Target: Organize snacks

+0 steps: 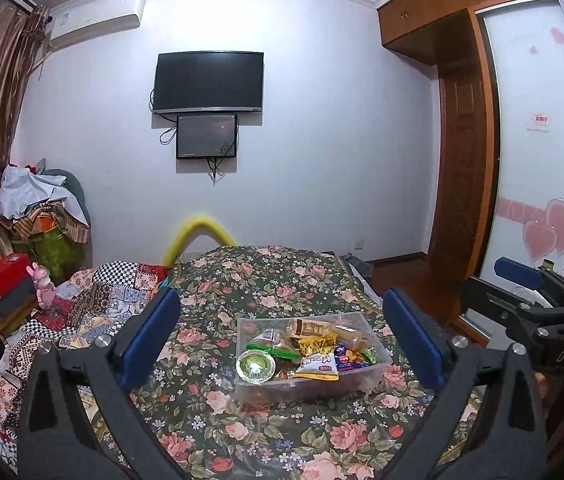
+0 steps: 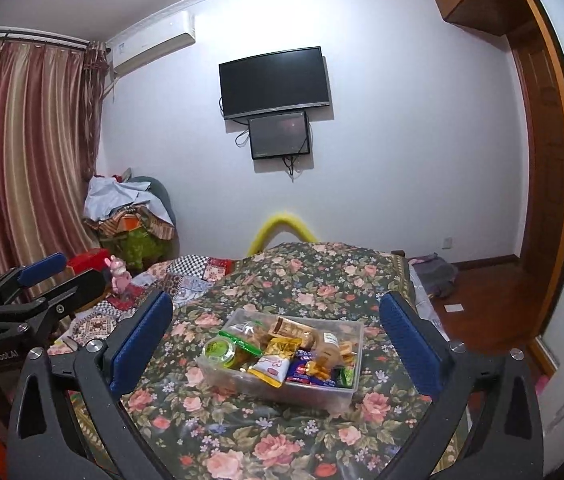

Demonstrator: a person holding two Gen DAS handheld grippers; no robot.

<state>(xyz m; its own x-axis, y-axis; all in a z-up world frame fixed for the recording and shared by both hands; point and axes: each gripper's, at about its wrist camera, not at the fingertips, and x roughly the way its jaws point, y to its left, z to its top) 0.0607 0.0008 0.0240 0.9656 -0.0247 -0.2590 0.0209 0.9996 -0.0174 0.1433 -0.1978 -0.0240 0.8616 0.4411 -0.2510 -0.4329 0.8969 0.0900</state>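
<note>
A clear plastic bin (image 1: pixel 382 366) (image 2: pixel 352 384) stands on the floral bedspread (image 1: pixel 265 288) (image 2: pixel 322 276). It holds several snacks: a green-lidded round cup (image 1: pixel 255 365) (image 2: pixel 219 349), a white and yellow packet (image 1: pixel 319 366) (image 2: pixel 271 368), a blue packet (image 1: pixel 348 360) (image 2: pixel 304 372) and brown biscuit packs (image 1: pixel 310 326) (image 2: pixel 288 326). My left gripper (image 1: pixel 282 320) is open and empty, raised in front of the bin. My right gripper (image 2: pixel 275 316) is open and empty, also raised in front of it. Each gripper shows at the edge of the other's view, the right one (image 1: pixel 522 280) and the left one (image 2: pixel 47 272).
A patchwork quilt (image 1: pixel 93 300) (image 2: pixel 185 272) lies left of the bedspread with a pink toy rabbit (image 1: pixel 43 286) (image 2: pixel 119 274). A red box (image 1: pixel 5 272) and a clothes pile (image 1: pixel 41 208) stand by the curtain. A wardrobe (image 1: pixel 462 160) stands on the right.
</note>
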